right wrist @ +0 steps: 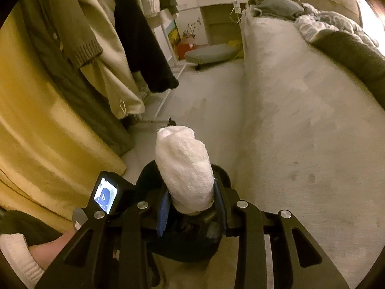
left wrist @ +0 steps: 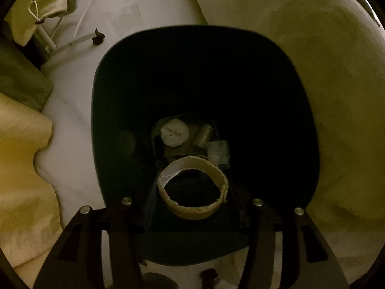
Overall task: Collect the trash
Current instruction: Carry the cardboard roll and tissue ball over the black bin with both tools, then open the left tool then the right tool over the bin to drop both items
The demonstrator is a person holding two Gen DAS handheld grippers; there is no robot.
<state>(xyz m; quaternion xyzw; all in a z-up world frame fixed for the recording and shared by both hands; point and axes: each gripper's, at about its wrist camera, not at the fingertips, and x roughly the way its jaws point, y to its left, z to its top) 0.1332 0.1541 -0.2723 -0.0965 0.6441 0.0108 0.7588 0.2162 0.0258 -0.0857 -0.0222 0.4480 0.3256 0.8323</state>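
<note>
**A:** so where's the trash at right now?

**B:** Two bits in play. A cardboard ring sits between the fingers of the left gripper, right over the mouth of a dark bin. Jaws are narrowed in on it, and the pads look to be touching its sides. It's dim in there though.

**A:** and the other side?

**B:** The right gripper has a white wad of towel-like stuff clamped between its blue pads, sticking upright out past the fingertips. Jaws closed partway, snug against it. It's above the bin's rim too.

**A:** anything already in the bin?

**B:** Yep, at the bottom: a white round wad, a crumpled greyish piece just beside it, and a pale bluish scrap near those.

**A:** surroundings?

**B:** Bin's on a pale floor, with a bed beside it on the right. Hanging clothes on the left, white desk at the far end. The other gripper's little screen shows in the right view.
</note>
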